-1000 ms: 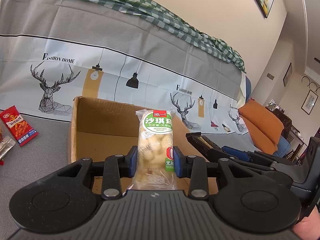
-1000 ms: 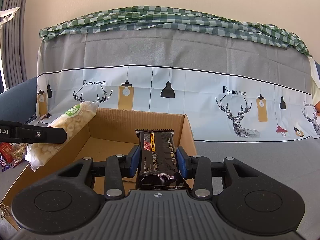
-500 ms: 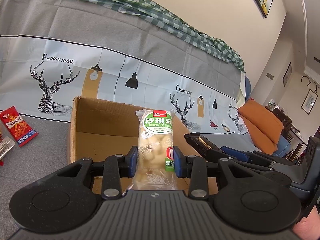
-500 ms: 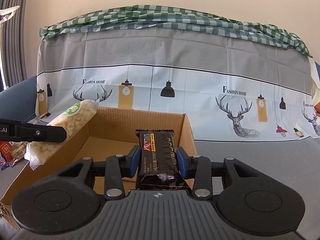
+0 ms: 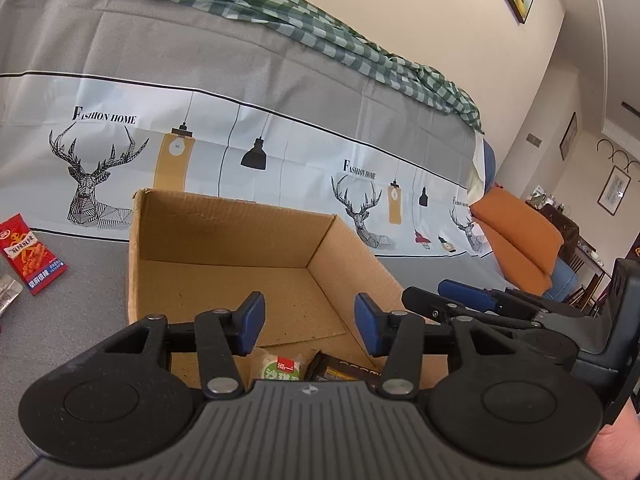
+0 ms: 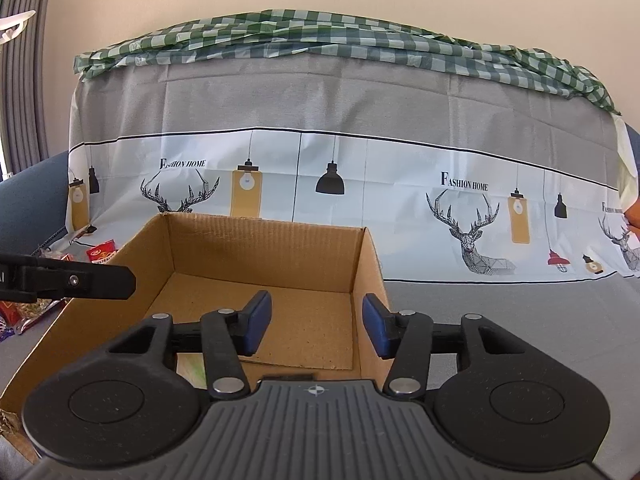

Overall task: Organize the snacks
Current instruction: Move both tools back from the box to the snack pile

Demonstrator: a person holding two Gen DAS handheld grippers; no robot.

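Left hand-held gripper (image 5: pixel 310 322) and right hand-held gripper (image 6: pixel 316 324), both with blue pads spread and nothing between them, above an open cardboard box (image 5: pixel 224 240). The green-labelled snack pack (image 5: pixel 278 366) and the dark snack bar (image 5: pixel 344 370) lie side by side on the box floor, each largely cut off by the left gripper's body. The right wrist view shows only slivers of them beneath its own body. Only the left wrist view shows the red snack packet (image 5: pixel 30 254) on the grey cloth (image 5: pixel 72 312) outside the box; the packets (image 6: pixel 102 255) at the right view's left edge are hard to make out.
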